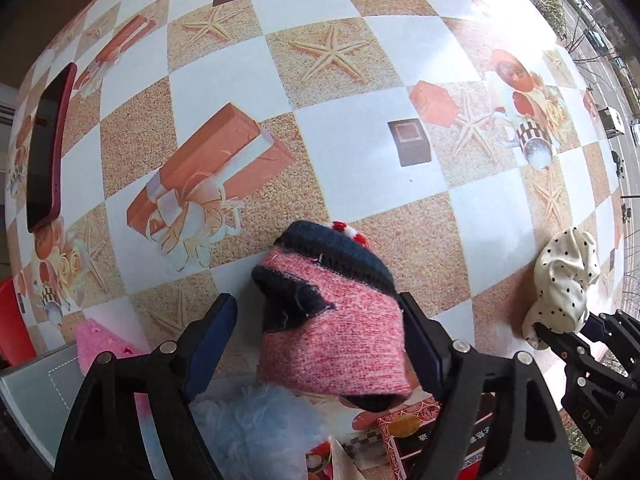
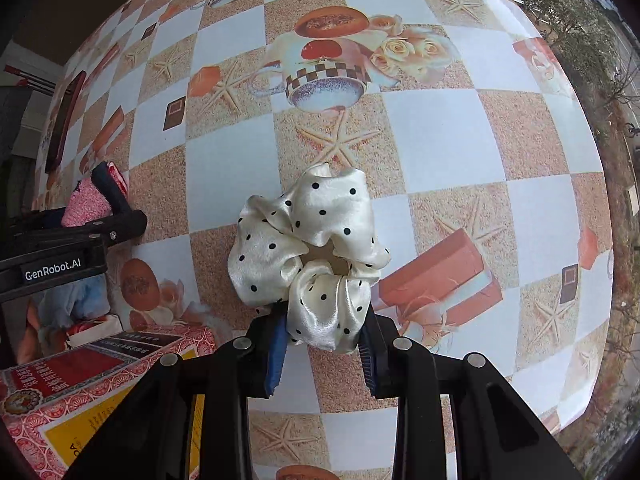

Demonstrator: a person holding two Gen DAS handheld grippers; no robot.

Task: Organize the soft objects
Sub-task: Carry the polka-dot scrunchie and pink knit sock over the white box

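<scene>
Right claw (image 2: 325,334) clamped tight on lower fold of cream polka-dot satin scrunchie (image 2: 308,248), most of the ring standing free beyond the fingertips, above the checked oilcloth worktop (image 2: 440,128). Also seen in left wrist view, off to the right, bunched at the claw tip.

Left claw (image 1: 320,344) part open around a pink-and-navy knitted sock (image 1: 332,320). Right pad against the knit; left pad standing apart, gap visible. Cannot tell if sock is truly gripped or just leaning on one finger.

Handling, judged: scrunchie very light, limp, satin slick; a pinch across a gathered fold with the elastic inside likely holds better than a pinch on loose frill, which could slide out. Sock light, soft, compressible, wool grippy; a hold across the thick folded middle seems safest, and the loose end will droop.

Nearby: pale blue fluffy item (image 1: 256,432) and pink fuzzy item (image 1: 96,344) below the left claw, red patterned box (image 2: 80,384), dark phone in red case (image 1: 46,152) at the far left edge of the worktop.
</scene>
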